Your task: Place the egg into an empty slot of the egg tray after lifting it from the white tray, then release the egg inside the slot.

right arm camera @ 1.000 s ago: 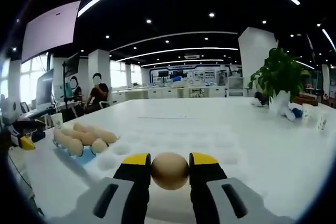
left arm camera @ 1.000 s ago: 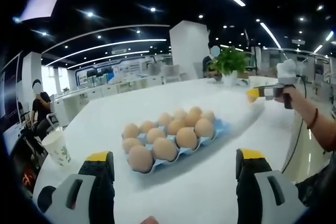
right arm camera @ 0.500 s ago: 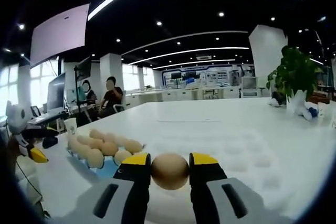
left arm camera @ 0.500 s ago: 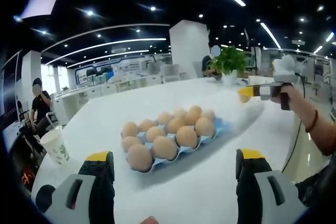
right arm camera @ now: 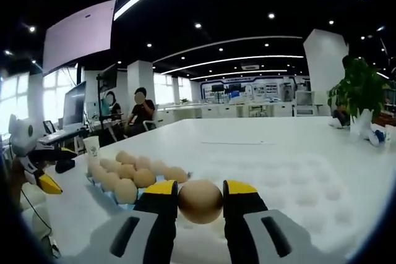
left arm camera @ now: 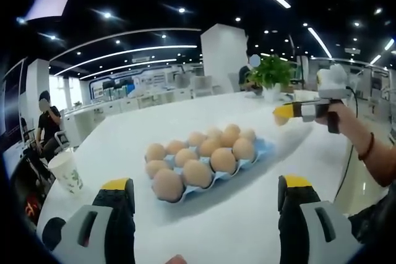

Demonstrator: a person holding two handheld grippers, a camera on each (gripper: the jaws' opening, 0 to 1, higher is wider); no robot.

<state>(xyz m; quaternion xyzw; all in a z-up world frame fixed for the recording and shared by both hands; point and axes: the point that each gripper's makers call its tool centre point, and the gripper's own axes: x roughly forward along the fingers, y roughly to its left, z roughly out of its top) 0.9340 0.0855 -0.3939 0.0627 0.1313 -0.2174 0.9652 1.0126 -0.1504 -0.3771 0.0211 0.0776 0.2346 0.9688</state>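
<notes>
Egg point(right arm camera: 200, 201), brown and smooth, sits pinched between the two yellow-tipped jaws of the right gripper point(right arm camera: 200, 199), held above a white table point(right arm camera: 266, 137). Just beyond it lies the white tray point(right arm camera: 297, 180), a pale moulded sheet of shallow cups. To the left in the right gripper view is the blue egg tray point(right arm camera: 114, 197), holding rows of brown eggs.

In the left gripper view, the left gripper point(left arm camera: 204, 193) has its jaws spread wide with nothing between them, facing the egg tray point(left arm camera: 258, 148) from nearby. The right gripper point(left arm camera: 291, 112) shows at the right of that view, held in a person's hand point(left arm camera: 339, 114) beyond the tray's far end. A paper cup point(left arm camera: 66, 173) stands near the table's left edge.

Judging by this, the lift is done and the carry is under way. Next, the egg must be brought over an empty slot, lowered gently, then freed by spreading the jaws. Which slot is empty cannot be told from here.
</notes>
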